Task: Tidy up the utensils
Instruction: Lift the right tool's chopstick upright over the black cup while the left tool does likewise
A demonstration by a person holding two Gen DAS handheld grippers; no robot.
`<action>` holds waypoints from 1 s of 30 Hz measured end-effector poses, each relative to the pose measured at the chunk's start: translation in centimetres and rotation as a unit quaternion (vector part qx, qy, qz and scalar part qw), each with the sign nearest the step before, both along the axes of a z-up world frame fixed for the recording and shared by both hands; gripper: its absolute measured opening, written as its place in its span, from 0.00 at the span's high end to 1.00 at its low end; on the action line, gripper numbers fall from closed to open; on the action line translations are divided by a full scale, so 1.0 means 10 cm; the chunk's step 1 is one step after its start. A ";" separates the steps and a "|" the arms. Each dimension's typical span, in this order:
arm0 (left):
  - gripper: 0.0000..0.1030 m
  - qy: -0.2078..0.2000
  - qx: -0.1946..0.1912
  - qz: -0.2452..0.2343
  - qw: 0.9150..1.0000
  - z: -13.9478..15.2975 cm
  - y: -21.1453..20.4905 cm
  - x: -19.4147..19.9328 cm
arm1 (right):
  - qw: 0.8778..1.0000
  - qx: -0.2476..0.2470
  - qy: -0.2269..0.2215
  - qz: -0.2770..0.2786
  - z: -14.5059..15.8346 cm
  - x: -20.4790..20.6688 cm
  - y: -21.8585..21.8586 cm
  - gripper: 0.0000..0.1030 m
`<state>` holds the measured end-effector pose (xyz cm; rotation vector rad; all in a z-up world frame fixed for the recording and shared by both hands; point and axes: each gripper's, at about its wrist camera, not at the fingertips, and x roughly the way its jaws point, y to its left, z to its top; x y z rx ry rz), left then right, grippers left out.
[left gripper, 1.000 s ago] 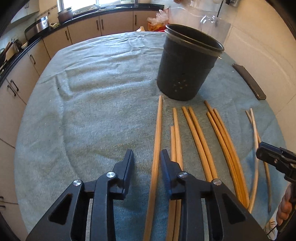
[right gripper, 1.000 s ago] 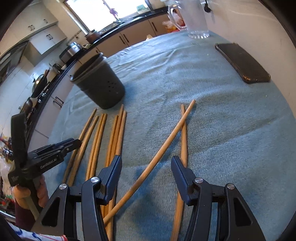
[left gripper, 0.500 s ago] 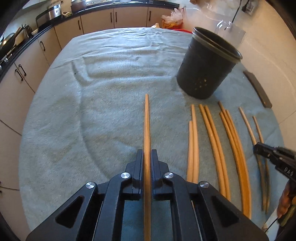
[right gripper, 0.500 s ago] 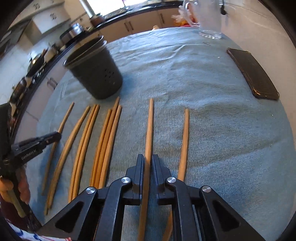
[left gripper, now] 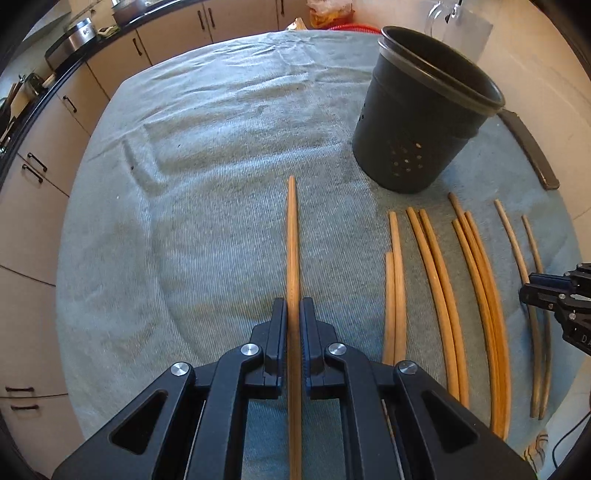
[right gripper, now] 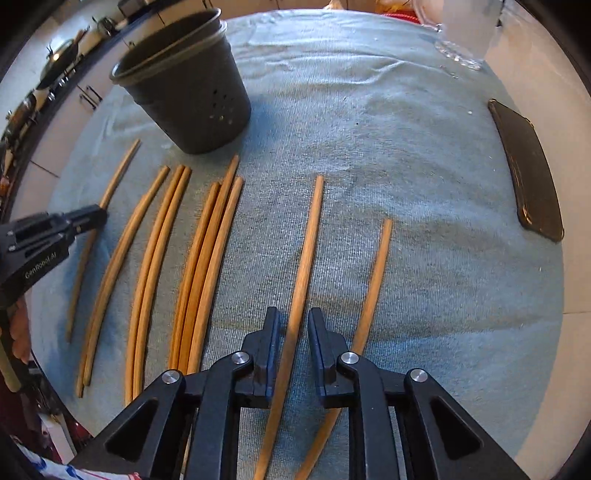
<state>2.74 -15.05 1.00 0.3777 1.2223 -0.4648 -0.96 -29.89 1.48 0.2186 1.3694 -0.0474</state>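
My left gripper (left gripper: 293, 306) is shut on a wooden chopstick (left gripper: 292, 240) that points away over the blue-grey cloth, to the left of the row. The dark perforated utensil holder (left gripper: 417, 140) stands upright at the far right. Several more chopsticks (left gripper: 436, 280) lie side by side right of the held one. In the right wrist view, my right gripper (right gripper: 293, 317) is opening; a chopstick (right gripper: 308, 240) lies between its jaws with a small gap on each side. Another chopstick (right gripper: 373, 280) lies just to the right. The holder (right gripper: 192, 99) is far left. The left gripper (right gripper: 98, 218) shows at the left edge.
A dark phone (right gripper: 528, 166) lies at the cloth's right side, near the wall. A glass jug (right gripper: 465, 33) stands at the far right corner. Kitchen cabinets (left gripper: 33, 206) run beyond the table's left edge. The right gripper (left gripper: 532, 291) shows at the left wrist view's right edge.
Both grippers closed around a chopstick. The left one carried its chopstick leftward, away from the row. The right one turned its slanted chopstick straight, and its jaws have since parted a little.
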 end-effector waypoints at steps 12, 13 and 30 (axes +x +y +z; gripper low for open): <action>0.80 0.021 -0.014 0.002 1.000 0.00 -0.05 0.21 | 1.000 -0.017 0.013 0.016 0.03 0.24 0.05 0.82; 0.79 0.023 -0.020 0.002 1.000 0.00 -0.04 0.21 | 1.000 -0.017 0.009 0.017 0.03 0.24 0.05 0.82; 0.94 -0.133 -0.144 0.034 0.980 0.93 0.48 -0.80 | 0.981 0.044 -0.186 -0.027 0.50 -0.45 -0.02 0.93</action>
